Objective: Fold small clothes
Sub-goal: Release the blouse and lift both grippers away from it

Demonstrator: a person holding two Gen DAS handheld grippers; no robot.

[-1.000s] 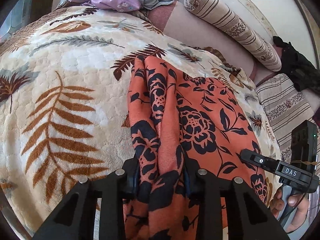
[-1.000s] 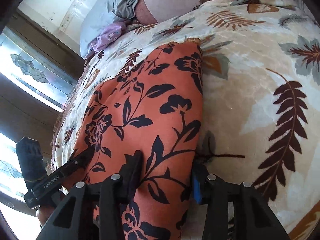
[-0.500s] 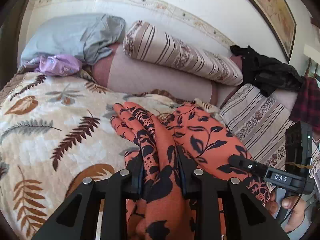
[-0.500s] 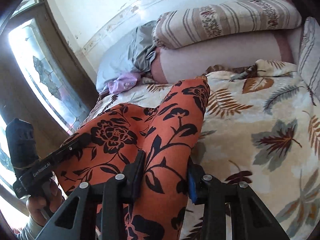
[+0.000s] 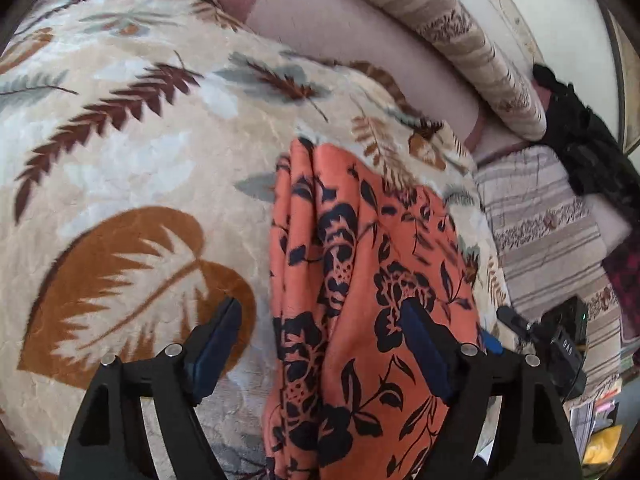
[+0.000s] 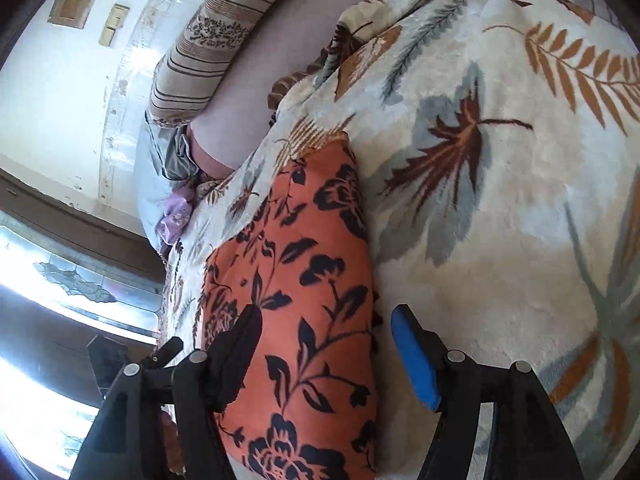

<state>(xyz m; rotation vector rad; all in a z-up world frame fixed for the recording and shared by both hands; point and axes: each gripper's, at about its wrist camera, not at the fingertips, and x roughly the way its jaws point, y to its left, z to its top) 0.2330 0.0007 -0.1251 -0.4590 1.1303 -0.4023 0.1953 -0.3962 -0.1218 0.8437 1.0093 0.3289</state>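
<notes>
An orange garment with black flowers [image 5: 360,280] lies folded lengthwise on the leaf-patterned blanket [image 5: 140,140]. My left gripper [image 5: 320,304] straddles its near end. The jaws are opening, the cloth lies loose between them, and the left pad stands well off it. In the right wrist view the same garment [image 6: 304,280] runs away from my right gripper [image 6: 326,312]. These jaws are opening too, and the blue pad [image 6: 412,356] stands apart from the cloth's edge. The right gripper's body [image 5: 556,340] shows at the left wrist view's right edge.
A striped bolster [image 5: 460,40] and a pink mattress edge line the far side of the bed. Black clothes [image 5: 584,140] and a striped cushion [image 5: 540,220] lie to the right. A purple garment [image 6: 176,216] and a grey pillow [image 6: 160,160] sit near the window [image 6: 60,280].
Both grippers were shut on the lifted orange garment; now both pairs of jaws have spread and the cloth rests on the blanket. Both hands have moved across the bed and tipped downward.
</notes>
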